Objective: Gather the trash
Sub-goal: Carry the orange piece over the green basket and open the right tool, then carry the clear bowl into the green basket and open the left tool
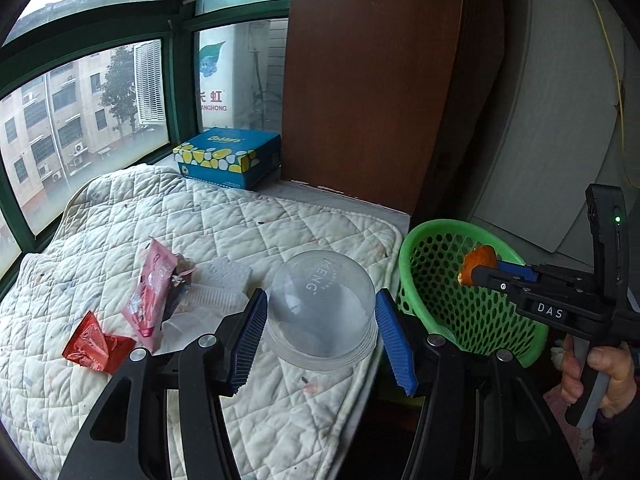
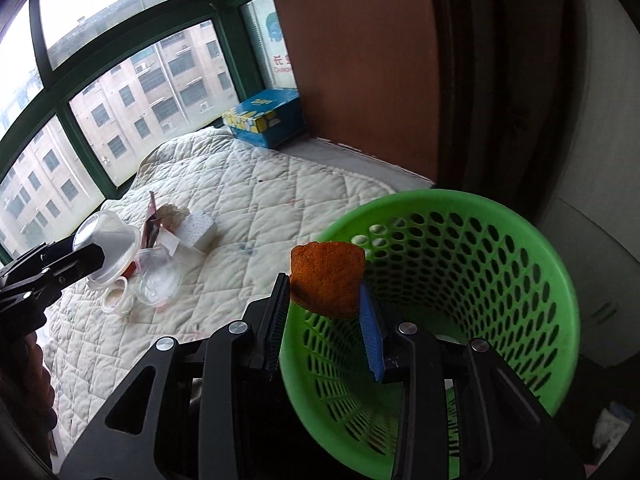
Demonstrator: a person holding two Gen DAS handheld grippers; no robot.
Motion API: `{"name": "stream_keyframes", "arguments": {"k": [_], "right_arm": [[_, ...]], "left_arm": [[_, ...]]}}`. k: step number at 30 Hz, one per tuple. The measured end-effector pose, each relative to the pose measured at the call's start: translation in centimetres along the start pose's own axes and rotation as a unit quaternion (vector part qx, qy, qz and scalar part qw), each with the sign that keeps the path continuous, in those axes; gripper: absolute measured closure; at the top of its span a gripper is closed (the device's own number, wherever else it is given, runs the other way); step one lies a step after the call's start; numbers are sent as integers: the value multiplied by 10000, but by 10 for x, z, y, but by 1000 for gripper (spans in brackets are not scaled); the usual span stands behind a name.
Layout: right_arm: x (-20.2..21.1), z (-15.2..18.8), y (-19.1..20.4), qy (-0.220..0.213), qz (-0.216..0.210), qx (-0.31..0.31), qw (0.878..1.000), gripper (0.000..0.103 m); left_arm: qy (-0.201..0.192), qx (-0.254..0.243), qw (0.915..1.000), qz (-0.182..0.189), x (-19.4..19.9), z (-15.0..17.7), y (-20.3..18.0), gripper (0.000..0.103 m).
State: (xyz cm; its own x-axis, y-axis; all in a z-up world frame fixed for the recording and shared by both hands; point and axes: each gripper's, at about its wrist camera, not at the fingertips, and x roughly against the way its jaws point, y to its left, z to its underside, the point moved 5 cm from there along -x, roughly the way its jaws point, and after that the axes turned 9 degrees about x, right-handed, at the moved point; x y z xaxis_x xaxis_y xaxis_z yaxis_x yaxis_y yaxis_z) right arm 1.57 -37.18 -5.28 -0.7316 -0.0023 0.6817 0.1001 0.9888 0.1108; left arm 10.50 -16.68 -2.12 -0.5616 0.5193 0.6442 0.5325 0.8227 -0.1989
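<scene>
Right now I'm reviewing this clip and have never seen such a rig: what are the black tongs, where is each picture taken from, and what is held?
A person holds a two-finger tong in each hand, each with a fisheye camera looking along its fingers. The left gripper clamps a clear plastic cup over the quilted pad. The right gripper pinches an orange peel at the rim of the green basket. The person's hand shows in the left camera's picture. On the pad lie a red wrapper, a pink packet, and further back a blue tissue box.
</scene>
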Motion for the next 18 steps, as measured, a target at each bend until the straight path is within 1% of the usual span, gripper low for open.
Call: {"name": "stream_keyframes", "arguments": {"k": [5,7,12,16,18], "right_arm": [[12,11,-31,-6,182,-223,9996,67],[15,16,-40,3,171,-317,9994,63],[27,25,-57,-27,295,-454,9985,59],[41,32,-70,-94,385,-544,9977,51],[47,36,-75,-125,426,-582,9973,49]], "left_arm": [[19,-127,9998,157,-7,-6,-25,49],[36,-181,9996,214,-11,-8,-35,49],[99,-321,9989,339,-21,-12,-60,49],[164,-436,9980,427,-30,-13,-79,49],[209,-475,9976,467,-34,-12,-87,49]]}}
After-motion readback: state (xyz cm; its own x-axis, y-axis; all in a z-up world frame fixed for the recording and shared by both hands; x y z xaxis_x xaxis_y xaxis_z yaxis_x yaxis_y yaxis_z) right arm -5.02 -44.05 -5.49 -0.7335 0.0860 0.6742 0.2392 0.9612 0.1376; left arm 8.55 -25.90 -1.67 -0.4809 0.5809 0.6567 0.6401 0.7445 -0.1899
